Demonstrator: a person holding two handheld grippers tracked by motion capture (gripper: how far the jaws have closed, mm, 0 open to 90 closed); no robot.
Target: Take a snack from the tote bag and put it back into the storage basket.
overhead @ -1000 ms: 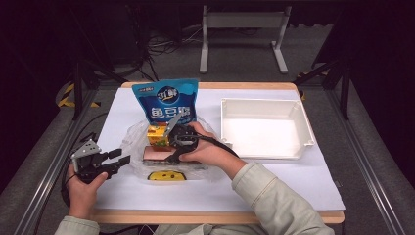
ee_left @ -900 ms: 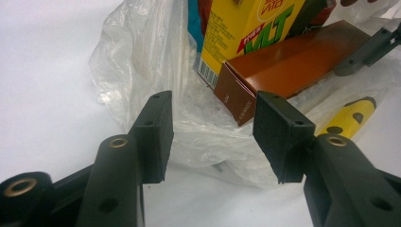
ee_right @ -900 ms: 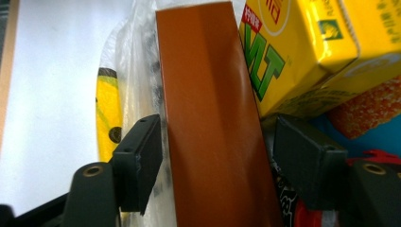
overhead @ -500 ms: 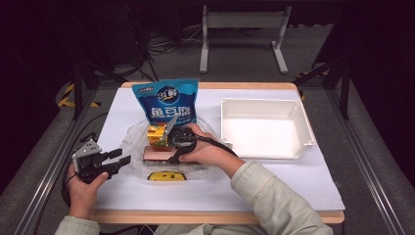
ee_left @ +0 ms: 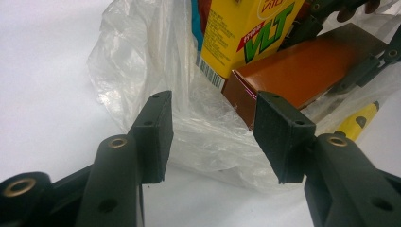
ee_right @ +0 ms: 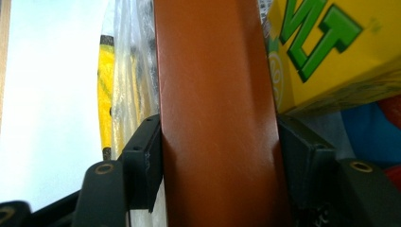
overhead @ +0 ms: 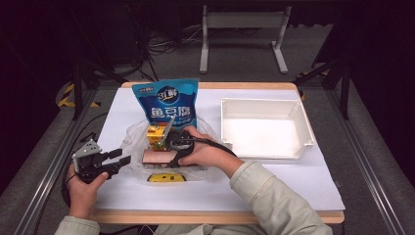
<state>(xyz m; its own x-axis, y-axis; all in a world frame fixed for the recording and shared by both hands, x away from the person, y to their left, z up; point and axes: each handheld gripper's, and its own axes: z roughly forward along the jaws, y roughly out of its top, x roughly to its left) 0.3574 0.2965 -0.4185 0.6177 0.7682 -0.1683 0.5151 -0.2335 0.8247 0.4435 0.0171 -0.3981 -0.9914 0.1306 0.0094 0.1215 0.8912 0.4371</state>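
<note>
The right gripper point(overhead: 169, 149) is clamped on the brown box point(overhead: 157, 157), which lies inside the clear plastic bag point(overhead: 134, 139) near the front-left part of the desk point(overhead: 274, 171). In the right gripper view the two jaws press on both long sides of the brown box point(ee_right: 215, 118), so the grip goes across its short width, and the long axis runs straight away from the gripper. In the high view this axis lies approx. left-right on the desk, w/ the right hand point(overhead: 205, 154) coming from the right end.

The yellow drink carton point(overhead: 156, 133) stands just beside the box on the far side, touching or nearly touching it; in the right gripper view the yellow drink carton point(ee_right: 331, 52) is tight against one jaw. A yellow flat item point(overhead: 165, 178) lies on the near side, under the bag film. The blue snack pouch point(overhead: 166, 100) stands behind the bag.

The left gripper point(overhead: 115, 160) is apart, jaws wide, holding nothing. It sits just left of the bag, pointing to it; its own view looks at the crumpled bag film point(ee_left: 156, 85) and the near corner of the box point(ee_left: 293, 75).

I judge the next move is to pull the box out along its long axis, toward the bag opening, while the left gripper is the nearer one to hold the bag edge. The white tray point(overhead: 264, 103) is well apart on the right.
</note>
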